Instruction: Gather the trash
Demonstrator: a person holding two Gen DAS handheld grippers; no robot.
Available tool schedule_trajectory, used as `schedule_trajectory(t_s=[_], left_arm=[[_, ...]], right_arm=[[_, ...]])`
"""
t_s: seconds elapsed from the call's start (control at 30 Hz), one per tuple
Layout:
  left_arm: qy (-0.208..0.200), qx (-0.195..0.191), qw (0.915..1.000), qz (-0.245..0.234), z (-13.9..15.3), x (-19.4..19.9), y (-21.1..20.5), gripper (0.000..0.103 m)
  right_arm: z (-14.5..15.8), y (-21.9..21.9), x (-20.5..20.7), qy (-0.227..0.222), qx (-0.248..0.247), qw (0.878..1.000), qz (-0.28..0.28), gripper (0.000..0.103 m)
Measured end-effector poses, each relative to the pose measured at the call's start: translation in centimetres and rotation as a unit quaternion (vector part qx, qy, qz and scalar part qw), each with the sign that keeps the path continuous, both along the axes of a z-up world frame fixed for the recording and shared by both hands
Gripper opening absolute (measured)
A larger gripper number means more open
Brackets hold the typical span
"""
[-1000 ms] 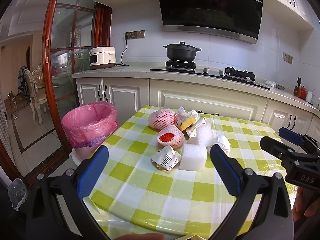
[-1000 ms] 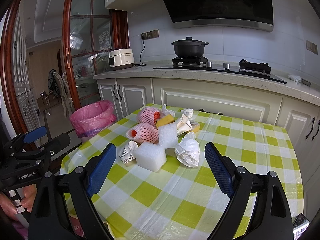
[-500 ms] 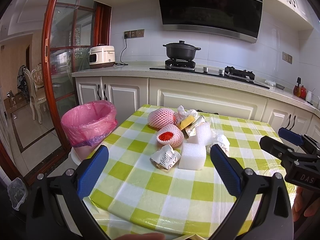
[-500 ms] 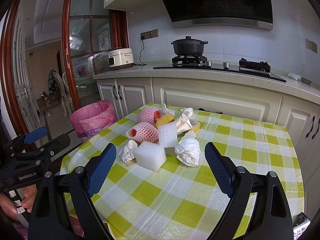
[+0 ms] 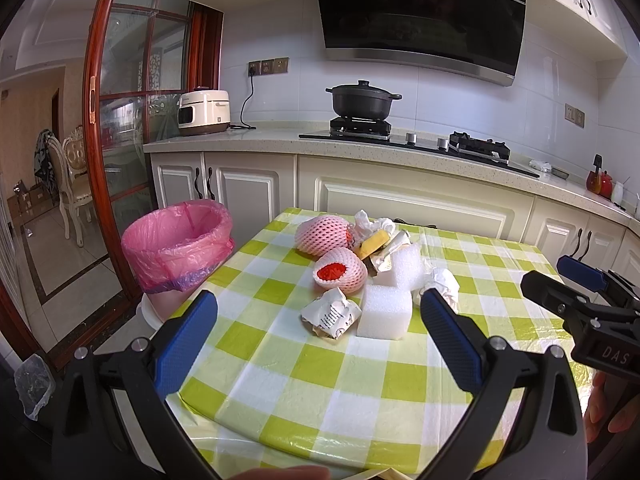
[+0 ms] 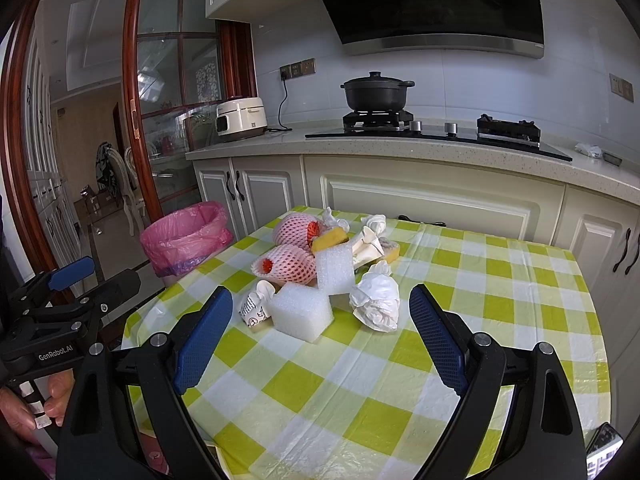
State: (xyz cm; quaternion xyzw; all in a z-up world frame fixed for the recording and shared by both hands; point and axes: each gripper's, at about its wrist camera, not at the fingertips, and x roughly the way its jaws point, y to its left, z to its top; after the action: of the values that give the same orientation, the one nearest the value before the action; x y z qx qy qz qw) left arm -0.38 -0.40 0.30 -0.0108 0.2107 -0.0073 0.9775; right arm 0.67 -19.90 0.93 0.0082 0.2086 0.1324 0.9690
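I hold my left gripper [image 5: 318, 328] and right gripper [image 6: 320, 320] level above the table's near edge, jaws wide apart and empty, aimed at the trash pile [image 6: 320, 272] mid-table, bin [image 5: 176, 256] left.

Bright daylight is filling both pictures, and everything ahead of the jaws is looking sharp. The glass door [image 5: 132, 92] is shining with glare. Straight lines are bending near the edges, and the corners are going black.
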Motion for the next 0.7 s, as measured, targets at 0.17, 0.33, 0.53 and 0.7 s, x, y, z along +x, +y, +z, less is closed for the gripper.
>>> schedule_trajectory(t_s=[0.17,0.33,0.53,0.7], left_arm=[[0.001,0.0,1.0,0.0,-0.1,0.0,-0.1,0.098],[0.003,0.0,1.0,-0.001,-0.3,-0.1,-0.2,0.098],[0.009,-0.001,1.0,-0.002,-0.8,0.0,-0.3,0.098],[0.019,0.001,0.9998,-0.005,-1.0,0.7,-0.2,0.098]], right_arm=[[0.0,0.0,0.0,0.001,0.001,1.0,0.0,0.085],[0.0,-0.1,0.1,0.001,0.002,1.0,-0.001,0.085],[-0.5,0.2,-0.2,0.004,0.004,1.0,-0.003,0.085],[-1.5,0.0,0.2,0.016,0.009,1.0,-0.011,0.085]])
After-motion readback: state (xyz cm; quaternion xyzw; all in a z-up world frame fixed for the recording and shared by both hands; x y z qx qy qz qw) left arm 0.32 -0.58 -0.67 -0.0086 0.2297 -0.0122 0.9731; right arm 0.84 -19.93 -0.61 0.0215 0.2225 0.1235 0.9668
